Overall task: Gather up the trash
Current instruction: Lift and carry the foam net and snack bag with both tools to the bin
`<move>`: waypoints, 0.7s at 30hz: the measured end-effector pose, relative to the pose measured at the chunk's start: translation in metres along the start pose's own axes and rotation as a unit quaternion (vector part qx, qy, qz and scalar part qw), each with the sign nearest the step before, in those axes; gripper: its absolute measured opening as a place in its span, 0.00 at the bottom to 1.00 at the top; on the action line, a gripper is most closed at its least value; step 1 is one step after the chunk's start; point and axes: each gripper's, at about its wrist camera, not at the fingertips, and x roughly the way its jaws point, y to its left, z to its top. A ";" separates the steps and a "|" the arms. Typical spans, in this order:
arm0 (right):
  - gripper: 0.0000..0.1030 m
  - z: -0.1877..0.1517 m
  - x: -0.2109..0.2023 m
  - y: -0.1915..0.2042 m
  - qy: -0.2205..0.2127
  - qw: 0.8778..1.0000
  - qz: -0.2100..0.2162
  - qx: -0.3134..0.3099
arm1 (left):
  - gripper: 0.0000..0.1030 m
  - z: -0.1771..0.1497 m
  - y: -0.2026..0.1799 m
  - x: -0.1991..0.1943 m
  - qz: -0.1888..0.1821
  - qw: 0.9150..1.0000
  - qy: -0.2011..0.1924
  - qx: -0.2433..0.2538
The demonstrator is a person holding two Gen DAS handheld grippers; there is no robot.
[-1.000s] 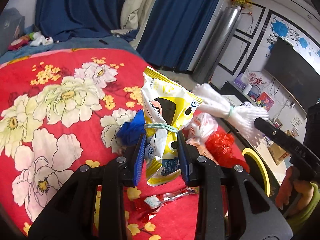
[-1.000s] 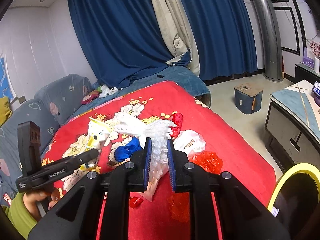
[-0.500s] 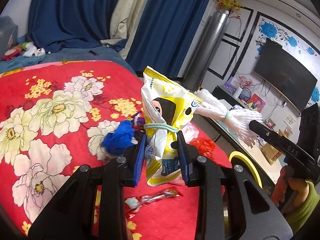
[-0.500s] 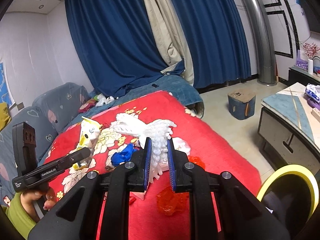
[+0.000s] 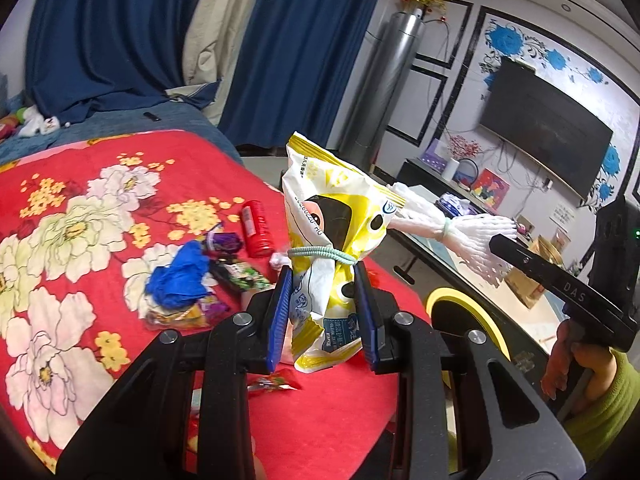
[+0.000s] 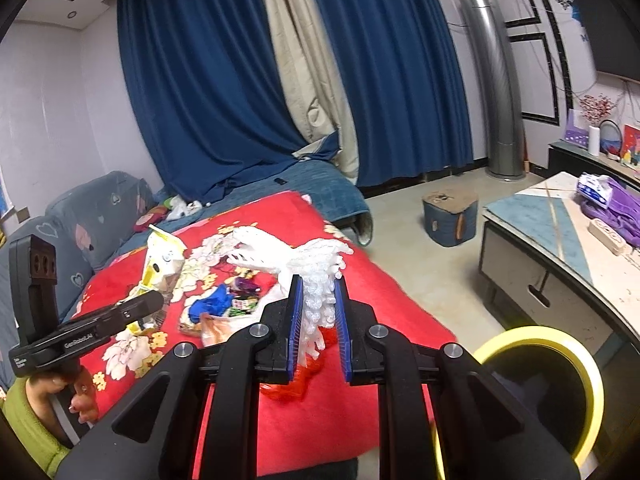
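Both my grippers are clamped on trash, held up over the red bedspread.

Furthest left of my left gripper (image 5: 323, 312), the red floral bedspread (image 5: 80, 208) carries a loose heap: a blue crumpled wrapper (image 5: 180, 276), small colourful packets, and a red cylinder (image 5: 256, 226) a little beyond. Between my left gripper's blue pads, nearly closed, stands the yellow-and-white snack bag (image 5: 332, 240), upright and cinched with a green band (its lower half is what I pinch). To its right, my right gripper (image 6: 318, 316) is squeezed narrowly on a white foam net sleeve (image 6: 316, 280), whose far end sticks out leftward. Below and right of that gripper sits the yellow-rimmed bin (image 6: 560, 364), on the floor beside the bed.
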 end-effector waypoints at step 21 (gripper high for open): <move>0.15 -0.028 -0.055 -0.065 -0.020 0.996 -0.087 0.031 | 0.23 -0.018 -0.064 0.029 -0.050 0.997 0.030 0.059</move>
